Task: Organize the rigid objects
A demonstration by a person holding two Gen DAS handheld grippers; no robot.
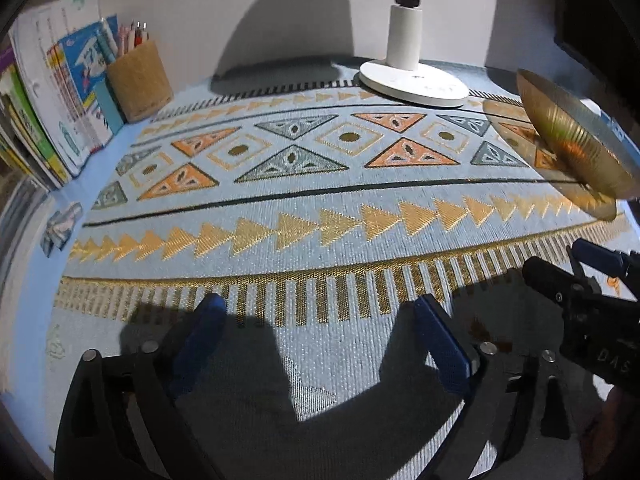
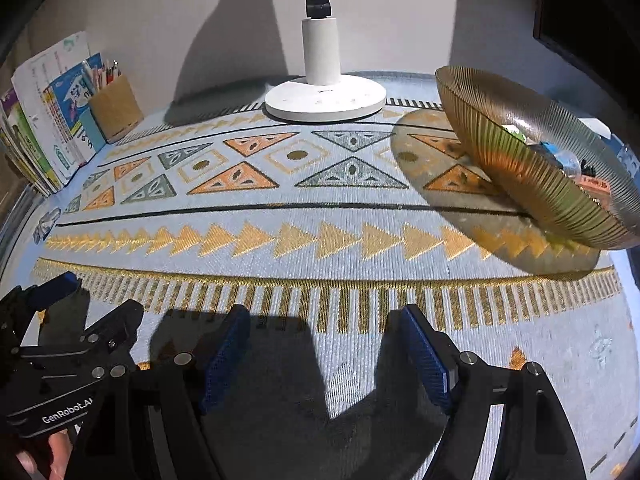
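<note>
An amber ribbed glass bowl (image 2: 532,160) stands at the right on the patterned cloth (image 2: 280,216); it also shows in the left wrist view (image 1: 572,140). Small coloured items (image 2: 568,164) lie inside it. My right gripper (image 2: 326,352) is open and empty, low over the cloth's near edge, left of the bowl. My left gripper (image 1: 320,340) is open and empty beside it. Each gripper shows in the other's view: the left one (image 2: 80,312), the right one (image 1: 576,272).
A white lamp base (image 2: 325,98) stands at the back middle. A wooden pencil holder (image 1: 138,80) and upright books (image 1: 60,92) stand at the back left. A small card (image 1: 62,224) lies at the left edge.
</note>
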